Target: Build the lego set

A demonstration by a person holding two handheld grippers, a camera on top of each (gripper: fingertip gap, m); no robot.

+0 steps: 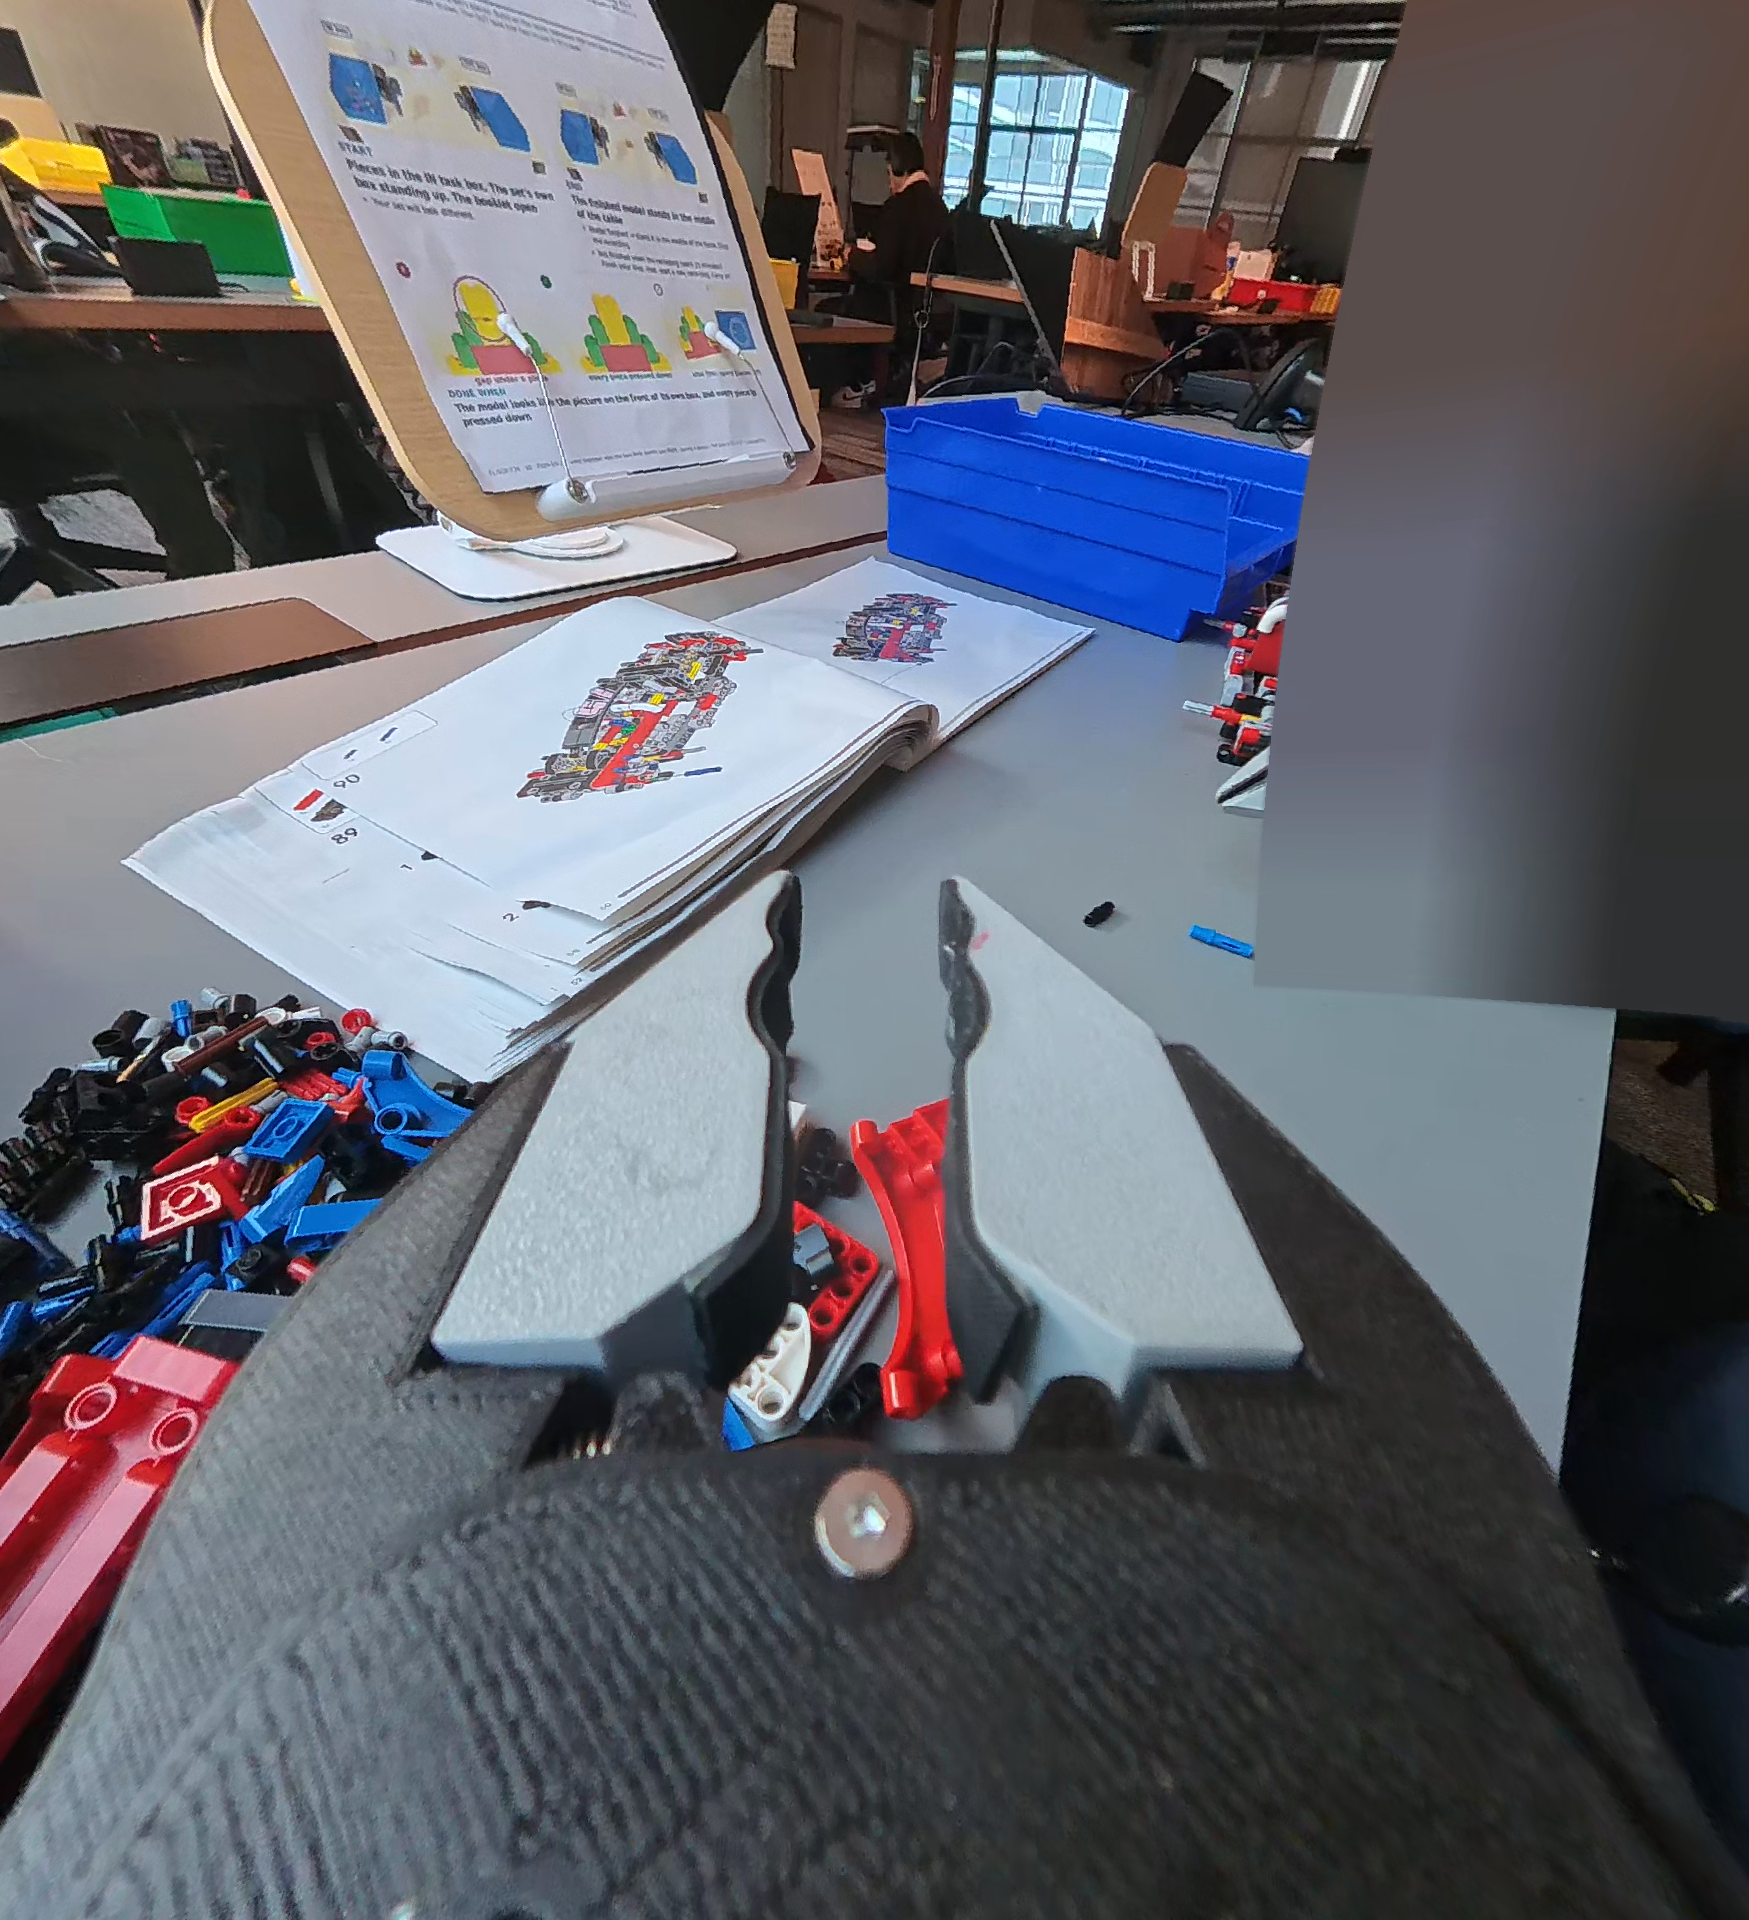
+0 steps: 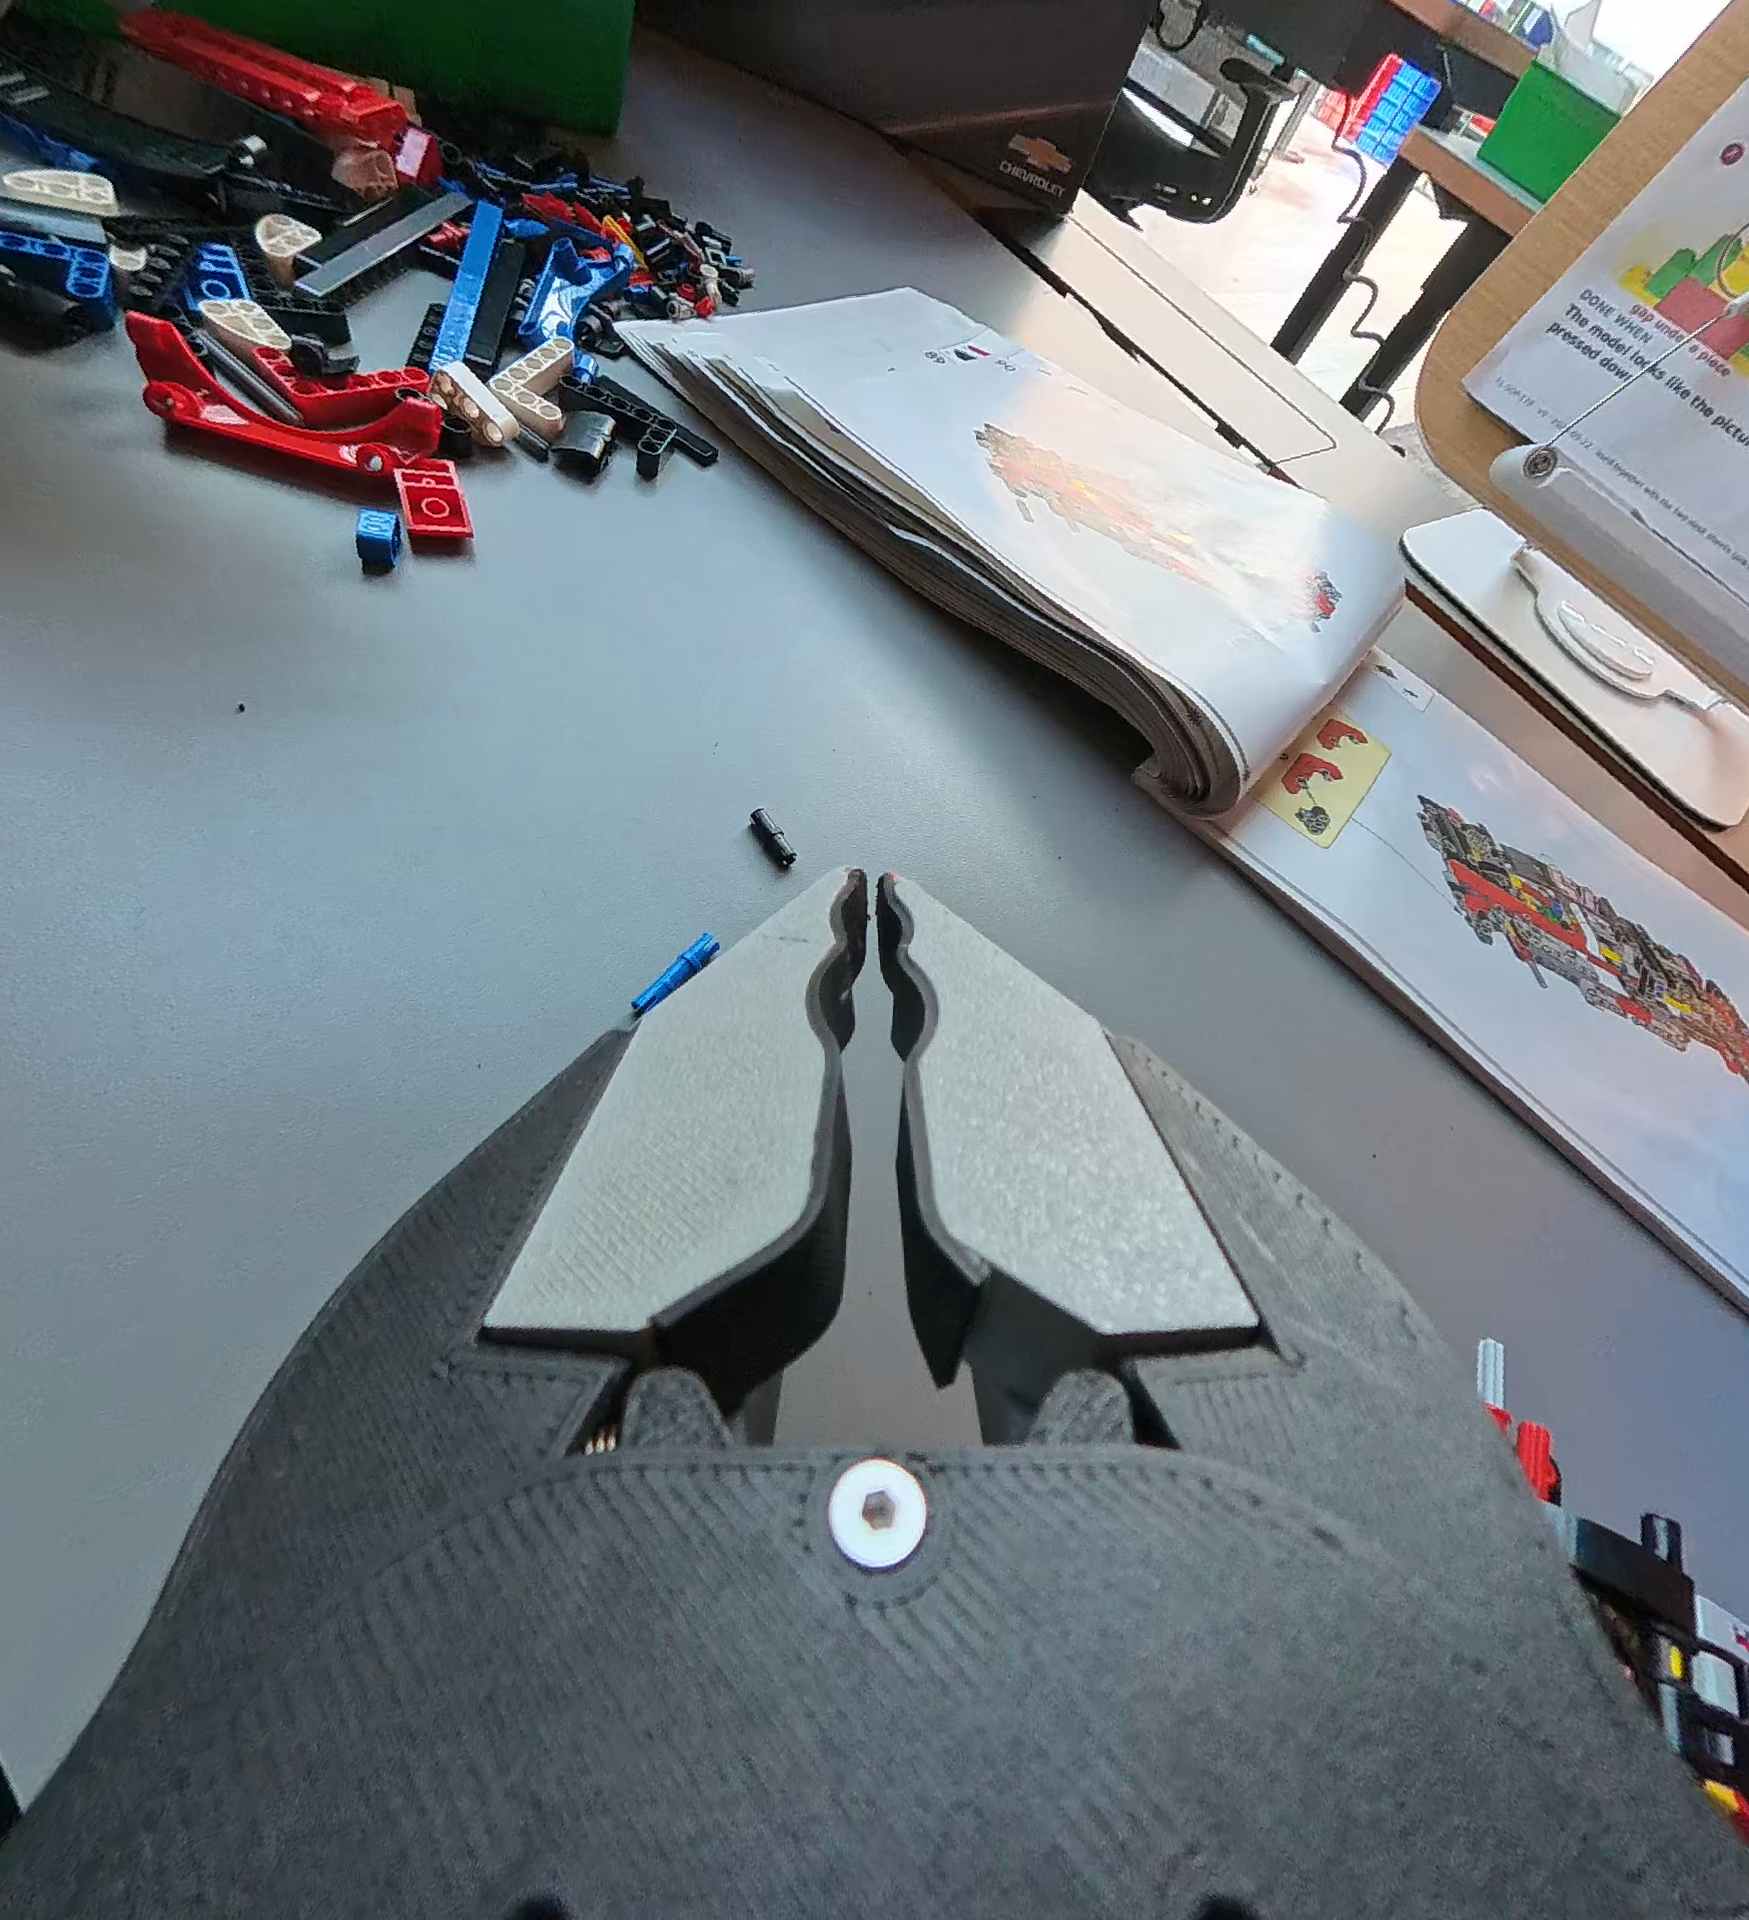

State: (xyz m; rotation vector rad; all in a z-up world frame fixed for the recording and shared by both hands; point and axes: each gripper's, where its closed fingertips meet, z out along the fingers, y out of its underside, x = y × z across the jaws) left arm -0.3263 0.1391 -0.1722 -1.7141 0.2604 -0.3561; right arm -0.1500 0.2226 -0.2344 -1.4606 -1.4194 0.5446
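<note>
My left gripper is open with nothing between its pads. It hovers over the edge of a pile of loose building pieces, and a red curved piece lies on the table below its fingers. My right gripper is shut with nothing in it, low over the grey table. A small black pin lies just ahead and left of its tips. A blue pin lies beside its left finger. Both pins also show in the left wrist view, the black pin and the blue pin.
An open instruction booklet lies mid-table, also in the right wrist view. Behind it stand a document stand and a blue bin. A partly built model sits at the right. The piece pile lies far left.
</note>
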